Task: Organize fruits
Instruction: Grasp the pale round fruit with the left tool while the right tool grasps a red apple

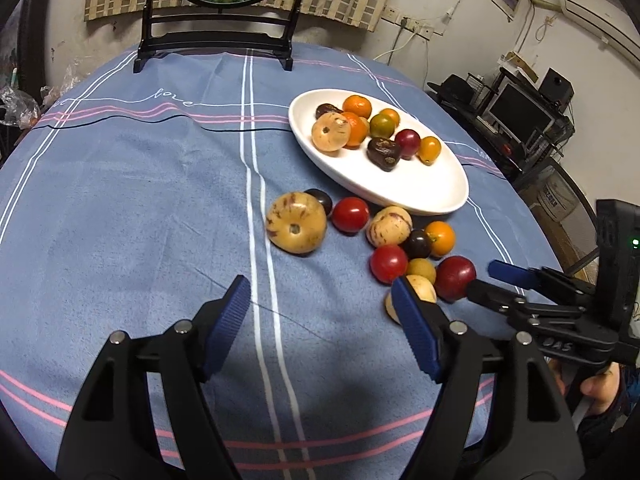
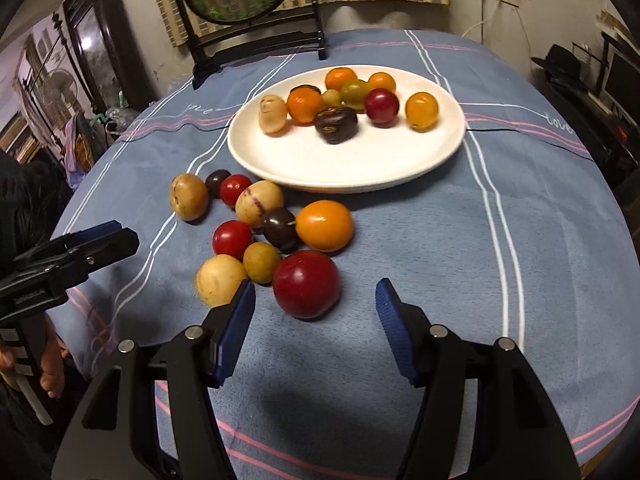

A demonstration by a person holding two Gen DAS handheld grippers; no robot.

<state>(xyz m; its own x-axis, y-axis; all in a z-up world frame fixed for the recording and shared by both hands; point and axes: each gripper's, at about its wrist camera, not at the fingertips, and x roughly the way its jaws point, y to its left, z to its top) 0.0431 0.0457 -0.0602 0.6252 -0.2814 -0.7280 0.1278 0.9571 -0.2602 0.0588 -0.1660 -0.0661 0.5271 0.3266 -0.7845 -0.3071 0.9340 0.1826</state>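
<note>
A white oval plate holds several fruits: oranges, a dark plum, a red plum, a tan speckled fruit. Several loose fruits lie on the blue cloth in front of it. My right gripper is open, its jaws just short of a big dark-red plum. A pale yellow fruit touches its left finger. My left gripper is open and empty over bare cloth, below a large tan speckled fruit. The right gripper also shows in the left wrist view.
A round table under a blue striped cloth. A black stand with a round picture stands at the far edge. Shelves with a monitor stand beyond the table on the right. The left gripper shows at the left edge of the right wrist view.
</note>
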